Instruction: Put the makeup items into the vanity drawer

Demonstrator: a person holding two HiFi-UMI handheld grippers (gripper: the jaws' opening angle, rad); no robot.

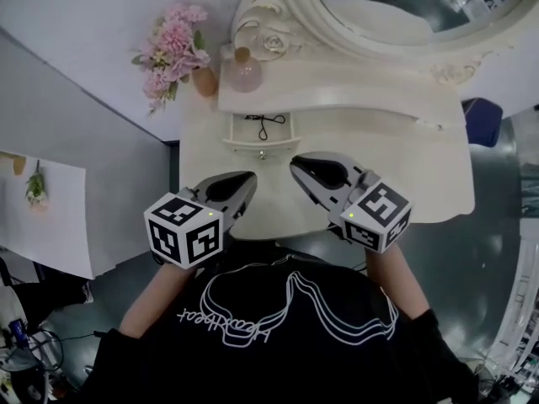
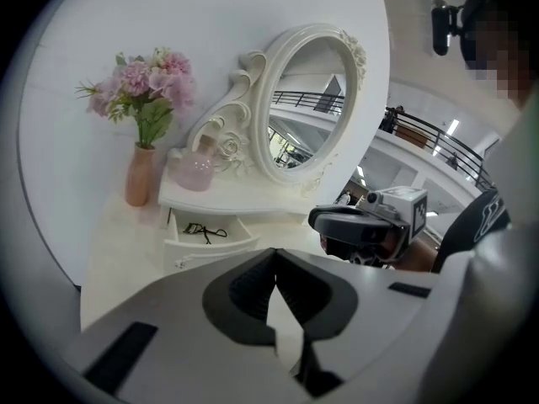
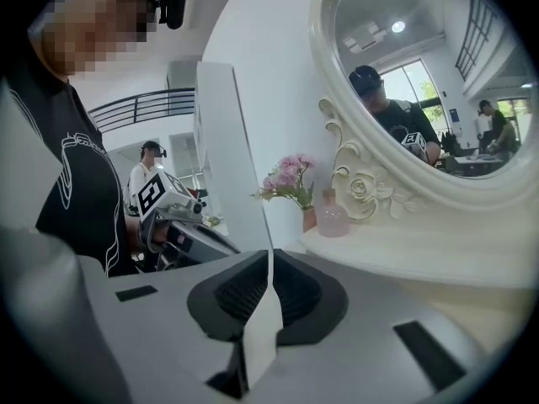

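Looks nearly done — drawer open, holding a small black item, perhaps a lash curler. No more makeup seen on the worktop. Jaws together and empty on left gripper and right gripper alike — drawer not yet closed.

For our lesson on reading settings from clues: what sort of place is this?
Probably a dressing corner, perhaps staged: a white vanity table with an ornate oval mirror, a small open drawer, and a vase of pink flowers.

1 item lies in the drawer, below the shelf bearing a bottle, vase just left, mirror behind.
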